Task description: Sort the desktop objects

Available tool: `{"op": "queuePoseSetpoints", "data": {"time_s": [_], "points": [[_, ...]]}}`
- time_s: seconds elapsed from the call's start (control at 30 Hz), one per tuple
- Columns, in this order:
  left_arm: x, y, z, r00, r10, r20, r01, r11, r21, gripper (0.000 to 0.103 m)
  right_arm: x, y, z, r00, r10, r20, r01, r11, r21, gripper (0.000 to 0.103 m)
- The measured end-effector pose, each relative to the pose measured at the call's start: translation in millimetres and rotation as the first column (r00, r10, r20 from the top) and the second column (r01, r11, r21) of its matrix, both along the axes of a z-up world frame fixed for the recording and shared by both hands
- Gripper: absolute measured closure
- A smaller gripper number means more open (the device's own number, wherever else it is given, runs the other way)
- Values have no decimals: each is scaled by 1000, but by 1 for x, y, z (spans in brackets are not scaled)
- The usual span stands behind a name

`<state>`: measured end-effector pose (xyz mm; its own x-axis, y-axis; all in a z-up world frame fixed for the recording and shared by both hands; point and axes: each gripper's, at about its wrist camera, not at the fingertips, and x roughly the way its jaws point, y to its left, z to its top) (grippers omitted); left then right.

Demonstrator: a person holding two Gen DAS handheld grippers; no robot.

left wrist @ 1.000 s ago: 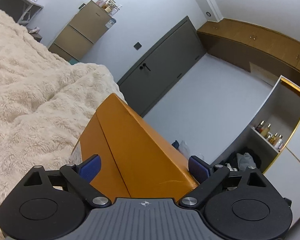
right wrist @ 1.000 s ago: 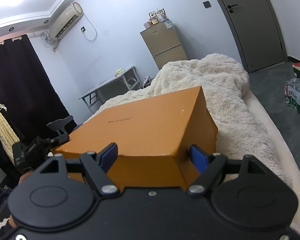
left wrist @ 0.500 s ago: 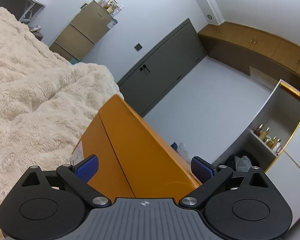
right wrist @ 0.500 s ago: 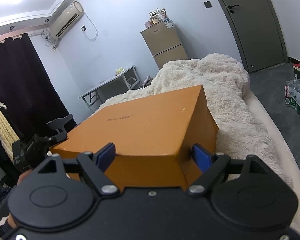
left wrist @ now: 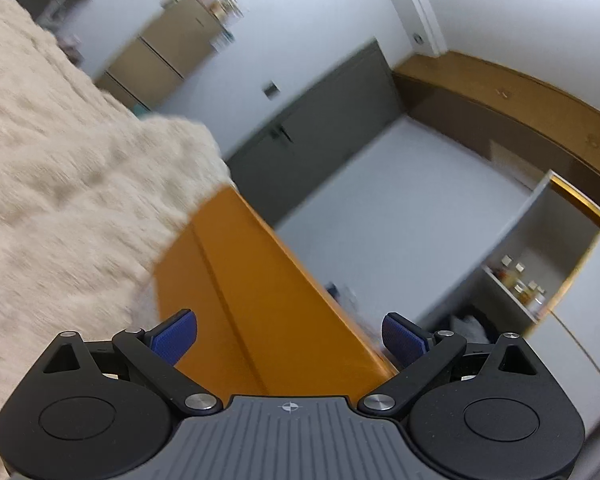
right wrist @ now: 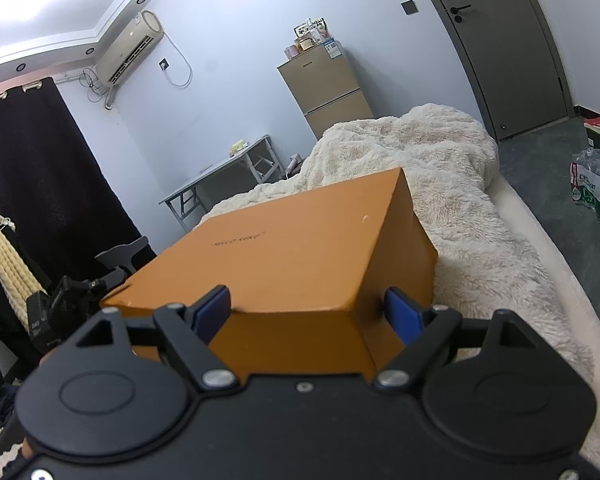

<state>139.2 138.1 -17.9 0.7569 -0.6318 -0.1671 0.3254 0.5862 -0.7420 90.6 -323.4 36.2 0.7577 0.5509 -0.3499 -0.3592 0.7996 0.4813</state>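
The orange box (right wrist: 300, 248) looks like smooth matt cardboard. Beneath it, the bed's cream blanket (right wrist: 472, 248) is shaggy, plush cloth. Each claw's blue pads (right wrist: 400, 314) look ribbed, set on matt black plastic.

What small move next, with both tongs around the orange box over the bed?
Probably pause and steady the box. The orange box sits between the open pads of the right tongs and the left tongs, with the fluffy blanket underneath. The left view is motion-blurred, so the grip looks unsettled.

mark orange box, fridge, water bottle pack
orange box (right wrist: 296, 248), right wrist view, top face.
fridge (right wrist: 332, 92), right wrist view, front doors.
water bottle pack (right wrist: 596, 188), right wrist view, wrapped side.
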Motion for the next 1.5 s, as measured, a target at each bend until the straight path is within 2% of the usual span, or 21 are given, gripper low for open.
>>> {"op": "queuePoseSetpoints", "data": {"time_s": [0.03,0.33,0.5,0.73,1.0,1.2,1.4,1.5], "points": [[-1,-6,-1,1000,-1,5,1,1000,24,0,-1,1,0,1000,-7,6,7,1000,1,20],[-4,-2,-6,1000,14,11,-14,1000,-9,3,-7,0,1,999,-25,34,24,999,48,24],[-3,6,-11,1000,22,-6,-22,998,-54,4,-14,10,5,995,-36,89,37,999,-10,24],[-4,9,-17,1000,3,-19,-4,995,-102,3,-10,3,2,996,-41,74,38,999,36,24],[-4,7,-15,1000,-6,-22,4,996,-87,3,-5,-4,-2,998,-44,37,41,997,71,24],[-3,8,-17,1000,-9,-21,7,996,-85,2,13,-24,-20,994,-21,-104,43,975,217,24],[-6,9,-20,1000,-12,-16,11,997,-81,2,28,-46,-44,962,37,-270,83,903,422,22],[-5,9,-20,1000,-12,-17,11,997,-82,2,30,-53,-51,963,61,-262,80,864,498,23]]}}
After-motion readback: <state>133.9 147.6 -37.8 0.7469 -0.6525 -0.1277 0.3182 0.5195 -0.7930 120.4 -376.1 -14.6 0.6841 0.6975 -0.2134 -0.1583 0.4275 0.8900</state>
